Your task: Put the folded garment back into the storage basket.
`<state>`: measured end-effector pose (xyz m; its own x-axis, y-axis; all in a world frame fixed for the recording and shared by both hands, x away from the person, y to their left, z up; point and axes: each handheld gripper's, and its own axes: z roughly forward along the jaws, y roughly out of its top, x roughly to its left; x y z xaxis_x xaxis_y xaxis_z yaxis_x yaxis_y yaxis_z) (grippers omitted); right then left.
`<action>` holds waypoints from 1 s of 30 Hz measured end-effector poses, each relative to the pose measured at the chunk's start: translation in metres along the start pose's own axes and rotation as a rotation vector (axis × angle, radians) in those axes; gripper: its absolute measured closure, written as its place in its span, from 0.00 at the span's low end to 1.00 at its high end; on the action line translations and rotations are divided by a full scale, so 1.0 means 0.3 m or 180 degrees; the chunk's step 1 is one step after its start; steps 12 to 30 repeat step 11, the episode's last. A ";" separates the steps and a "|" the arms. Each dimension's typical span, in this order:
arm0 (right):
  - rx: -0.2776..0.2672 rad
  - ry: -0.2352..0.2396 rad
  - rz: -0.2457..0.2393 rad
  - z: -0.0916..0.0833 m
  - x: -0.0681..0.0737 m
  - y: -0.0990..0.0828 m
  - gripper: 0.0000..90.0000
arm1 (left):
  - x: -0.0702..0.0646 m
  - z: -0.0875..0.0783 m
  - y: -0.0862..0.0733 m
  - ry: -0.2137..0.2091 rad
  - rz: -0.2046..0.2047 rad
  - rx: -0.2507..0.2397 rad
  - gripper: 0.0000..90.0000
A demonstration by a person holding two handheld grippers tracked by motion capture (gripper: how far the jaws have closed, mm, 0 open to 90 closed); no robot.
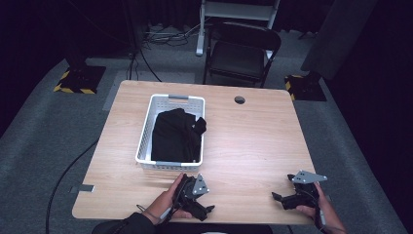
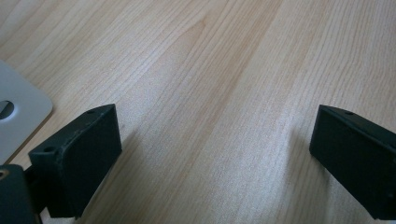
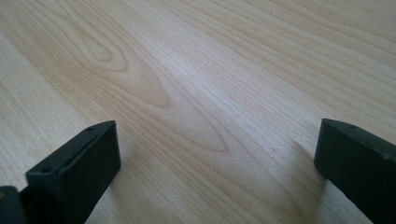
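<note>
High view places the left gripper (image 1: 195, 197) at the lower centre of the frame, held just above the near edge of the table (image 1: 253, 141), and the right gripper (image 1: 297, 192) at the lower right, well apart from it. Left gripper view shows its two black jaws spread wide over bare wood grain, with nothing between them; a white rounded corner of the basket (image 2: 21, 109) is seen at the left edge of that frame. Right gripper view shows the same wide spread over plain wood, again with nothing held. Outward from the tools, the white basket (image 1: 146, 131) is found in the middle left of the high view, its long axis running from the lower to the upper part of the frame, and its near short wall lies just above the left gripper. Inside it a black garment (image 1: 175, 136) is bunched, filling most of the floor of the basket, with a fold raised toward the upper right corner. The garment is judged to be the thing in hand, and it lies straight up the frame from the left gripper and up and well to the left of the right gripper. The left gripper is clearly the nearer, so a reach over the near wall is judged likeliest to be made by it.
</note>
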<state>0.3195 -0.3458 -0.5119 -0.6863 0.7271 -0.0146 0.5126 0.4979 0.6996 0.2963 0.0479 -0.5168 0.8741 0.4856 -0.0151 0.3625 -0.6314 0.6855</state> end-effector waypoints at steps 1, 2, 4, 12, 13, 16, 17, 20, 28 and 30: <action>0.0000 0.0001 0.0000 0.000 0.000 0.000 0.01 | 0.000 0.001 0.000 -0.0006 -0.0002 -0.0003 0.02; 0.0000 0.0001 -0.0001 0.000 0.000 0.000 0.01 | 0.001 0.001 0.000 -0.0008 0.0000 -0.0003 0.02; 0.0000 0.0003 -0.0001 0.000 0.000 0.000 0.01 | 0.001 0.001 0.000 -0.0010 0.0003 -0.0007 0.02; 0.0001 0.0007 -0.0005 0.000 -0.001 0.000 0.01 | 0.003 0.002 0.002 -0.0017 0.0021 -0.0003 0.02; 0.0001 0.0007 -0.0005 0.000 -0.001 0.000 0.01 | 0.003 0.002 0.002 -0.0017 0.0021 -0.0003 0.02; 0.0001 0.0007 -0.0005 0.000 -0.001 0.000 0.01 | 0.003 0.002 0.002 -0.0017 0.0021 -0.0003 0.02; 0.0001 0.0007 -0.0005 0.000 -0.001 0.000 0.01 | 0.003 0.002 0.002 -0.0017 0.0021 -0.0003 0.02; 0.0001 0.0007 -0.0005 0.000 -0.001 0.000 0.01 | 0.003 0.002 0.002 -0.0017 0.0021 -0.0003 0.02; 0.0001 0.0007 -0.0005 0.000 -0.001 0.000 0.01 | 0.003 0.002 0.002 -0.0017 0.0021 -0.0003 0.02; 0.0001 0.0007 -0.0005 0.000 -0.001 0.000 0.01 | 0.003 0.002 0.002 -0.0017 0.0021 -0.0003 0.02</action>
